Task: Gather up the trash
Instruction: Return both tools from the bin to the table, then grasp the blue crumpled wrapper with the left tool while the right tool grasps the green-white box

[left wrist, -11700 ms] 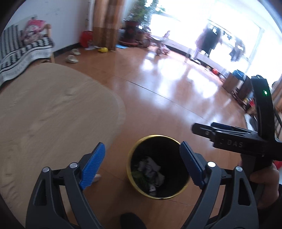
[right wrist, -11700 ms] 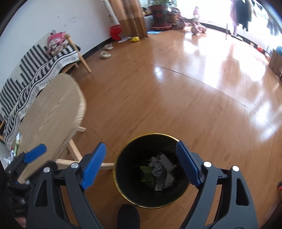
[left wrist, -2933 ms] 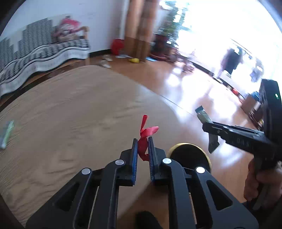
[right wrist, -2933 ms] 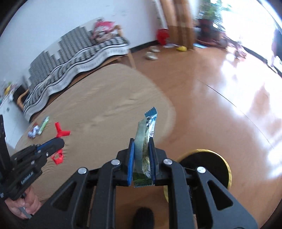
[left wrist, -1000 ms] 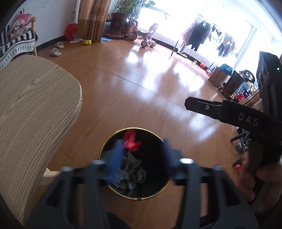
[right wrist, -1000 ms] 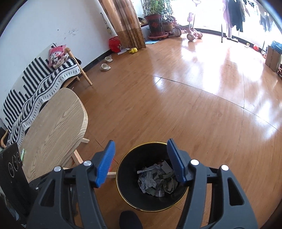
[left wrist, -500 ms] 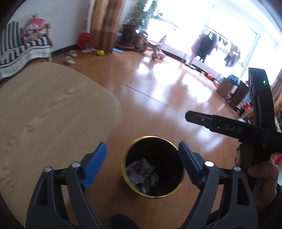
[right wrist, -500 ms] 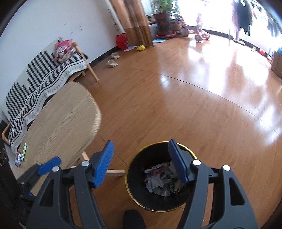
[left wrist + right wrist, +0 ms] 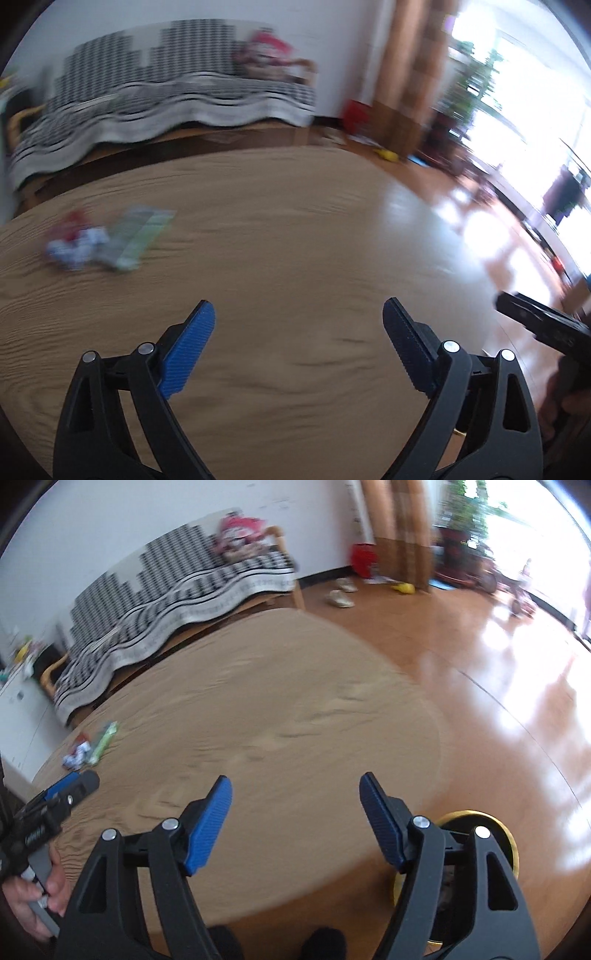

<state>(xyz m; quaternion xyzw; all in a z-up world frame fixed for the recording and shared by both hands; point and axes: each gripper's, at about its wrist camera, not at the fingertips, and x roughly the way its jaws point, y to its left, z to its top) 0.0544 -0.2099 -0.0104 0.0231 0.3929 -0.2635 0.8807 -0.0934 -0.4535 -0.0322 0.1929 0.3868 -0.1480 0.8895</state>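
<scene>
Both grippers hover over the round wooden table (image 9: 295, 258), open and empty. My left gripper (image 9: 298, 334) faces the far left of the table, where a green wrapper (image 9: 142, 236) lies beside a crumpled white, blue and red wrapper (image 9: 72, 247); both are blurred. My right gripper (image 9: 295, 805) is near the table's right edge. Its view shows the same green wrapper (image 9: 103, 742) and crumpled wrapper (image 9: 75, 755) at far left. The gold-rimmed black trash bin (image 9: 480, 823) stands on the floor, mostly hidden behind the right finger.
A bench with a striped black-and-white cover (image 9: 184, 590) stands behind the table against the wall. Glossy wooden floor (image 9: 498, 657) lies to the right, with slippers (image 9: 341, 594), curtains and potted plants farther back. A white cabinet (image 9: 18, 720) is at far left.
Both grippers have swung from above the trash bin back over the table. Both stay open. The red scrap and the green wrapper held earlier are gone from the jaws.
</scene>
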